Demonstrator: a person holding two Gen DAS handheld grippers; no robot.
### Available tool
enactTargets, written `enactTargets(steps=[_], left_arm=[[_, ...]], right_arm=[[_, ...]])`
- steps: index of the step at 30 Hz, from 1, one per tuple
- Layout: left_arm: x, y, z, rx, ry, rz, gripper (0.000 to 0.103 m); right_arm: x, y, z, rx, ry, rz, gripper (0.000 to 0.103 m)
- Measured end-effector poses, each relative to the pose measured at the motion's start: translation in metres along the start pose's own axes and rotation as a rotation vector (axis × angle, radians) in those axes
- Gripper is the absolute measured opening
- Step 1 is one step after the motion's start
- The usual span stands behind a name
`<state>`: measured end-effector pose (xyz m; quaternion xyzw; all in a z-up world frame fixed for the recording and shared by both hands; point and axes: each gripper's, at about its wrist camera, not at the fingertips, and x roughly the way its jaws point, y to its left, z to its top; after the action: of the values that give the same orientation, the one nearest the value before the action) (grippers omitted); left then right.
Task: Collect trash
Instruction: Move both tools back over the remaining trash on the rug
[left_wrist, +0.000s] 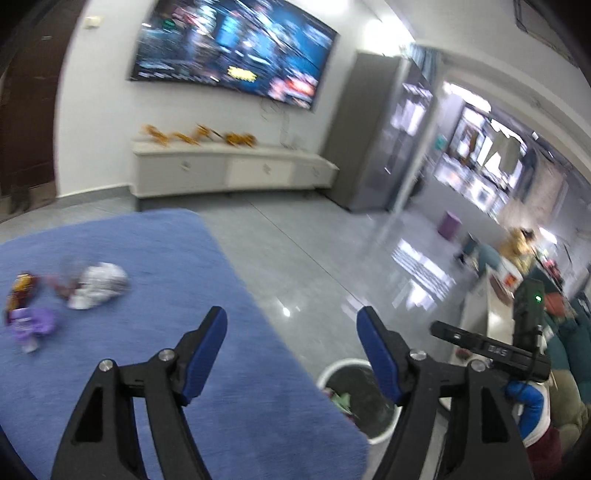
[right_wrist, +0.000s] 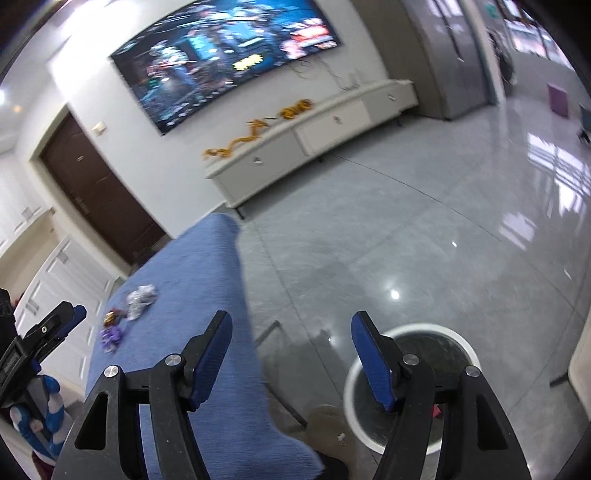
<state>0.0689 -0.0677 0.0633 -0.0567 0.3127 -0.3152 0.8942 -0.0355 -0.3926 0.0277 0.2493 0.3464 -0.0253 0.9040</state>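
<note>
A home living room is showing here: a large wall-mounted television (left_wrist: 236, 48) is playing at twelve o'clock above a long white media cabinet (left_wrist: 229, 168), with glossy grey floor tiles (right_wrist: 424, 240) and a dark wooden door (right_wrist: 99, 192) at ten o'clock.

- A lit television (left_wrist: 232, 51) hangs on the white wall (left_wrist: 99, 122).
- Below the television stands a long white cabinet (left_wrist: 229, 171).
- Left of it, a dark brown door (right_wrist: 96, 195).
- Glossy grey floor tiles (right_wrist: 424, 240) reflect light.
</note>
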Motion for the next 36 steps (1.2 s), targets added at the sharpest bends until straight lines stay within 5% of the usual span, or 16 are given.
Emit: enactTargets(steps=[9,19,30,36], left_arm=[[-0.124,0.085,-0.011,-0.135,-0.193,0.173,0.072],[-0.219,0.116,-0.028,-0.201,-0.332,0.307,0.072],[-0.280,0.134,-0.057,-0.263,-0.372,0.437,0.072],[-0.279,0.157,-0.065,-0.301,-0.339,0.494,0.072]], right_arm=[[-0.016,0.089,0.000,-0.183,-0.017,0.113,0.066],[-0.046,0.159,-0.005,-0.320,-0.068,0.203,0.067],[-0.054,0.204,-0.011,-0.413,-0.079,0.304,0.068],[-0.036,0.224,-0.005,-0.430,-0.058,0.335,0.068]])
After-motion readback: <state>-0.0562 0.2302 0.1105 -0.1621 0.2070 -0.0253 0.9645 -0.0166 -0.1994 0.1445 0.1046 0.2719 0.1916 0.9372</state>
